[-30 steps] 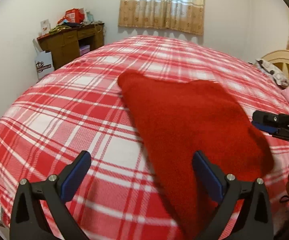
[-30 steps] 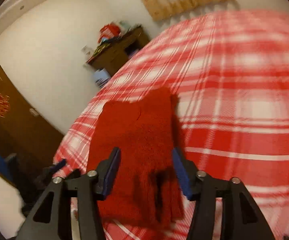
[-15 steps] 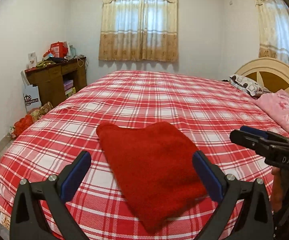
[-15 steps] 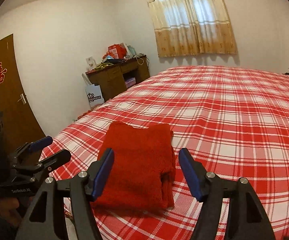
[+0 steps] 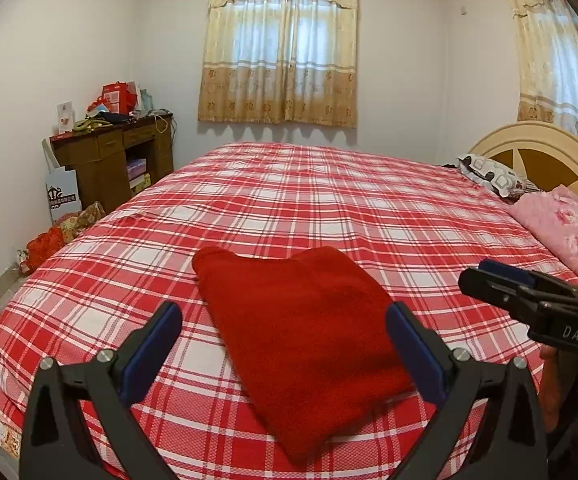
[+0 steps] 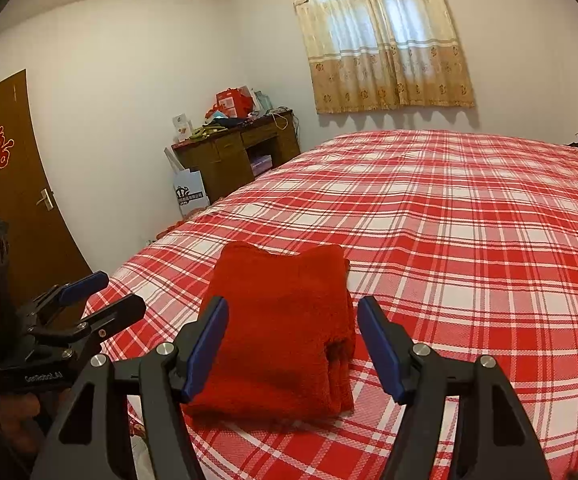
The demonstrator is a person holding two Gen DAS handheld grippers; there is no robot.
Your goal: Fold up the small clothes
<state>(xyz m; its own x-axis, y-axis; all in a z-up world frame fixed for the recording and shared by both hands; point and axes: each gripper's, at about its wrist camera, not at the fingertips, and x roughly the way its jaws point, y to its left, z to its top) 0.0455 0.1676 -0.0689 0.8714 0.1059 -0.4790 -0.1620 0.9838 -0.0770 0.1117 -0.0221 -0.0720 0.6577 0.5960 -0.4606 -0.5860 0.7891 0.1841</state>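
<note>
Red garment [image 5: 305,336] laid folded on plaid bed [image 5: 369,208]. Left gripper [image 5: 285,344] and right gripper [image 6: 293,344] held above, fingers spread wide, nothing gripped.

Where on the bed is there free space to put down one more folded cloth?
The plaid bedspread is bare from the folded red garment toward the curtained window. Another bare strip lies between the garment and the bed's desk-side edge. Crowded: the headboard end, with a patterned pillow and pink bedding.

white walls, curtained window [image 5: 279,60], wooden desk [image 5: 115,160] by plaid bed [image 5: 329,200], brown door [image 6: 5,184]
</note>
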